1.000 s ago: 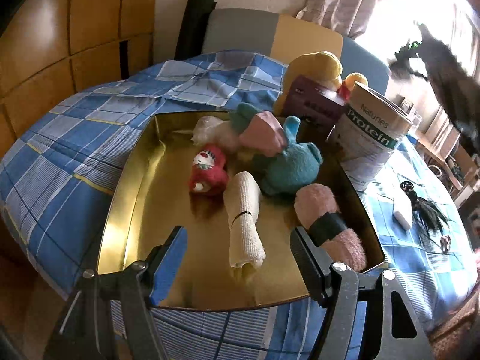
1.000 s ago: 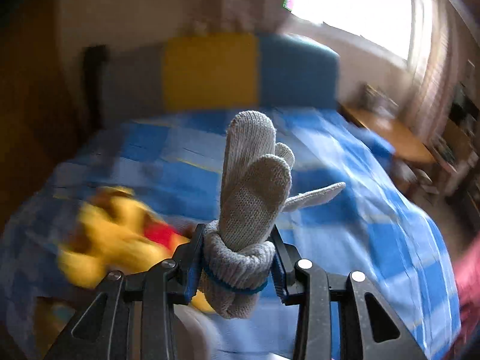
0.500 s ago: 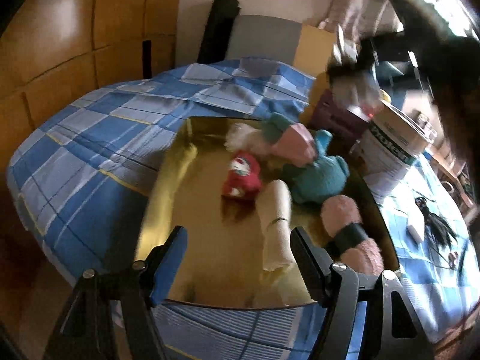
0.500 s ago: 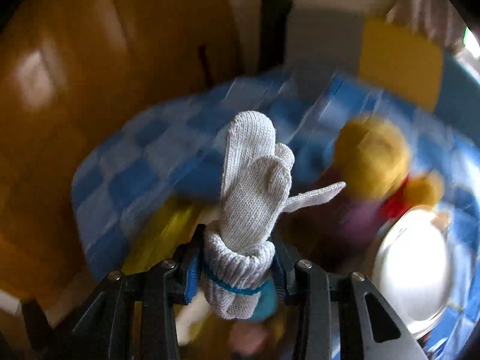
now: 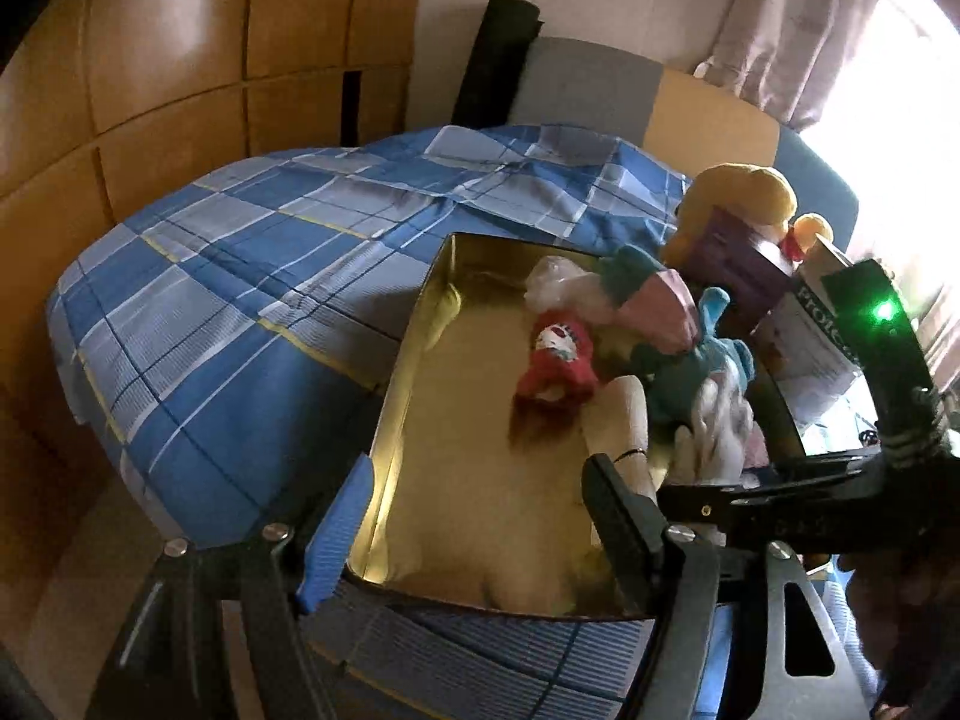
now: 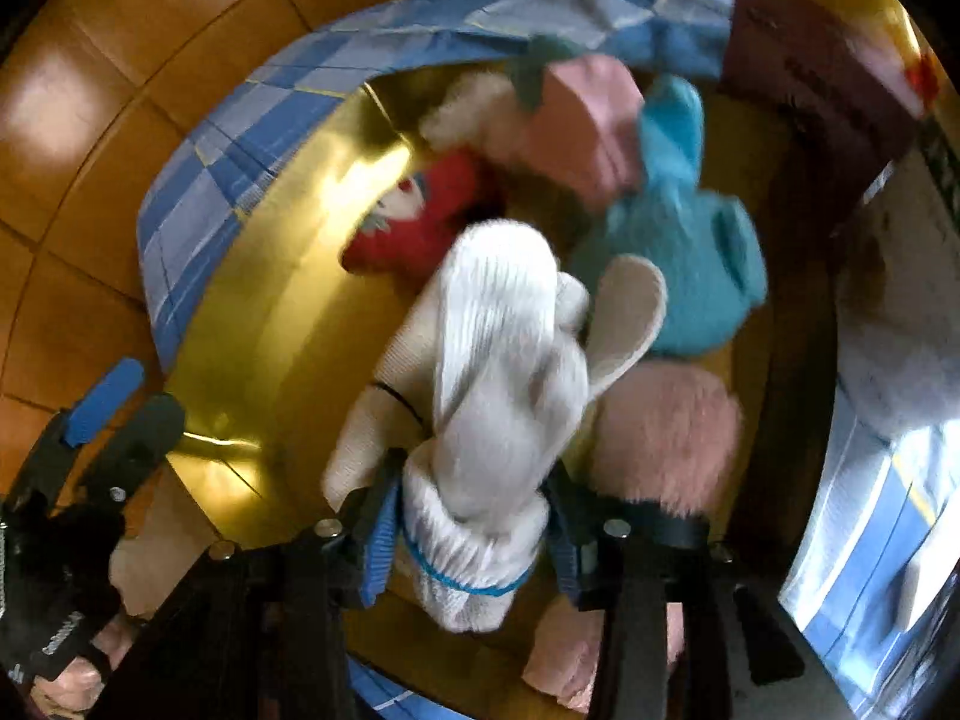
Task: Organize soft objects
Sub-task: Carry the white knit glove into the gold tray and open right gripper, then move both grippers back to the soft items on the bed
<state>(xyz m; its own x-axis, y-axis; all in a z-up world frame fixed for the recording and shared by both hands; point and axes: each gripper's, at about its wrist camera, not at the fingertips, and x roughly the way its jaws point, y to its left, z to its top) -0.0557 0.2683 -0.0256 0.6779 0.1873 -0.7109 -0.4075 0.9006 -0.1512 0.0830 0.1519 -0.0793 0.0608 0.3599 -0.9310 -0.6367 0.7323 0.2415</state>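
Surface: a bed under a blue checked cover (image 5: 240, 300), pale and yellow lines crossing the squares; a shallow gold tray (image 5: 420, 420) sits on it, its floor shiny and reflecting light, bare on the left half.

Room: orange-brown wooden panelling (image 5: 150, 90) along the left; a grey, yellow and blue headboard (image 5: 690, 114) at the far side with a dark roll (image 5: 492, 60) standing against it; a curtain (image 5: 780, 18) and a bright window at far right.

Tray contents, crowded to the right: a red plush (image 5: 558, 360), a teal plush (image 5: 678, 372) with a pink piece on top, a cream rolled cloth (image 5: 624, 420) with a thin dark band, a pink fuzzy roll (image 6: 666, 438) nearest the right wall. Just beyond the tray's far-right corner: a yellow plush (image 5: 744, 192), a purple box (image 5: 732, 264), a white protein tub (image 5: 810, 336).

Right gripper (image 6: 474, 516): pointing steeply down over the tray; its jaws are opening, with the white knit glove (image 6: 498, 390) between them at its blue-edged cuff, pads touching the cuff; the glove's fingers lie over the cream cloth and against the teal plush.

Left gripper (image 5: 474, 516): spread, nothing between the fingers; it hovers at the tray's near edge.
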